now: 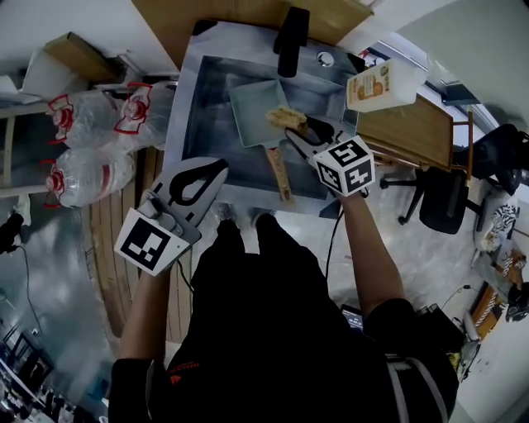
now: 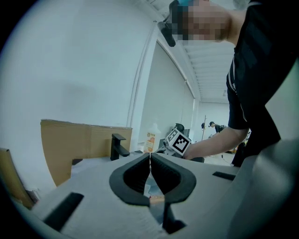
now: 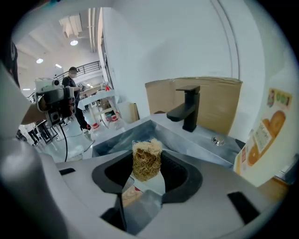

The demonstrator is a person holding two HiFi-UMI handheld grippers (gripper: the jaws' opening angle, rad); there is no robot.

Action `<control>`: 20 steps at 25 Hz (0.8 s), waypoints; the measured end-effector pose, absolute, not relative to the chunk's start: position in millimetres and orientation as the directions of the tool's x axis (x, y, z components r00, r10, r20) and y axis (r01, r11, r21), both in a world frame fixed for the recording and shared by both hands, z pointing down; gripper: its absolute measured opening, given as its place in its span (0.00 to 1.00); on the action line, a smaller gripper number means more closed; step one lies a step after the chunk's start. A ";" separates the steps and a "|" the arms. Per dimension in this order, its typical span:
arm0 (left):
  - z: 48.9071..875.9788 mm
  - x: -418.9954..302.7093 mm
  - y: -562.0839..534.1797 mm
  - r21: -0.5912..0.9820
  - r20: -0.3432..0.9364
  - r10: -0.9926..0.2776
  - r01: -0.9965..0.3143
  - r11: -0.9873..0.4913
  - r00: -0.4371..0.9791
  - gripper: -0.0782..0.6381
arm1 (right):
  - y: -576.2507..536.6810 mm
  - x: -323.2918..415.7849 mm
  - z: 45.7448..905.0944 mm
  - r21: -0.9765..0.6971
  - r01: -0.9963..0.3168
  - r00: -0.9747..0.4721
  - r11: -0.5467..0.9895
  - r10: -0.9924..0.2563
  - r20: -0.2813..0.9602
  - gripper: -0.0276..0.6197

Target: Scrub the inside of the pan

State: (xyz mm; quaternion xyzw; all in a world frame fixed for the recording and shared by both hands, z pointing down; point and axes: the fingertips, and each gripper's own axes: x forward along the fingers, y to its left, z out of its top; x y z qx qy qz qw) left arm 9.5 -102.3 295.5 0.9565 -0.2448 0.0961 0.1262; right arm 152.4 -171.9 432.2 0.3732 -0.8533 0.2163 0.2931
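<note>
- Looked steeply down on a pale, glossy floor (image 1: 50, 273); lost its far reaches to the wide-angle bend at the picture edges.
- Found the lower middle of the head view blocked by the person's black-clad torso (image 1: 256, 322), with whatever lay under it hidden.
- Made out a steel sink (image 1: 192, 124) at top centre, backed by a brown board (image 1: 240, 16) that was cut off by the upper edge.
- Noted clear bags of bottles (image 1: 87, 165) left of the sink, and a wooden side table (image 1: 409, 132) and a black office chair (image 1: 442, 202) to the right.
- Saw a square grey pan (image 1: 252, 111) lying inside the sink basin, with its wooden handle (image 1: 278, 173) running toward the front rim; could not see the basin floor beneath it.
- Spotted a black faucet (image 1: 291, 41) at the back of the sink, and a pale bottle with an orange label (image 1: 384, 83) at its right corner, the label print too small to read.
- Found the left gripper (image 2: 150, 161) by the sink's front left corner, apart from the pan, jaws pressed together with nothing between them.
- Found the right gripper (image 3: 147, 163) over the pan's right side, jaws clamped on a scrubber.
- Saw the tan, fibrous scrubber (image 1: 285, 118) above the pan's near right corner; could not tell whether it touched the pan.
</note>
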 end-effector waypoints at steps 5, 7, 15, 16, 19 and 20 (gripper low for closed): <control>272.0 4.8 -94.7 0.155 0.222 -0.448 -0.484 -0.861 0.866 0.14 | -154.2 143.2 383.7 -0.171 -0.765 -0.587 0.621 -0.565 0.580 0.33; 263.4 2.1 -90.4 0.145 0.211 -0.449 -0.482 -0.864 0.869 0.14 | -145.8 139.3 366.3 -0.175 -0.764 -0.599 0.621 -0.582 0.551 0.33; 238.5 -13.0 -73.7 0.106 0.173 -0.451 -0.472 -0.875 0.875 0.14 | -117.0 123.4 308.0 -0.169 -0.763 -0.623 0.624 -0.639 0.451 0.33; 235.8 -14.9 -71.6 0.103 0.170 -0.453 -0.472 -0.875 0.875 0.14 | -113.5 121.4 302.0 -0.168 -0.762 -0.625 0.625 -0.644 0.440 0.33; 228.2 -20.2 -67.2 0.093 0.158 -0.452 -0.469 -0.878 0.878 0.14 | -104.9 115.6 286.8 -0.166 -0.762 -0.630 0.626 -0.658 0.412 0.32; 226.2 -21.9 -66.1 0.089 0.156 -0.452 -0.468 -0.879 0.879 0.14 | -102.4 113.6 282.8 -0.166 -0.762 -0.631 0.626 -0.662 0.404 0.32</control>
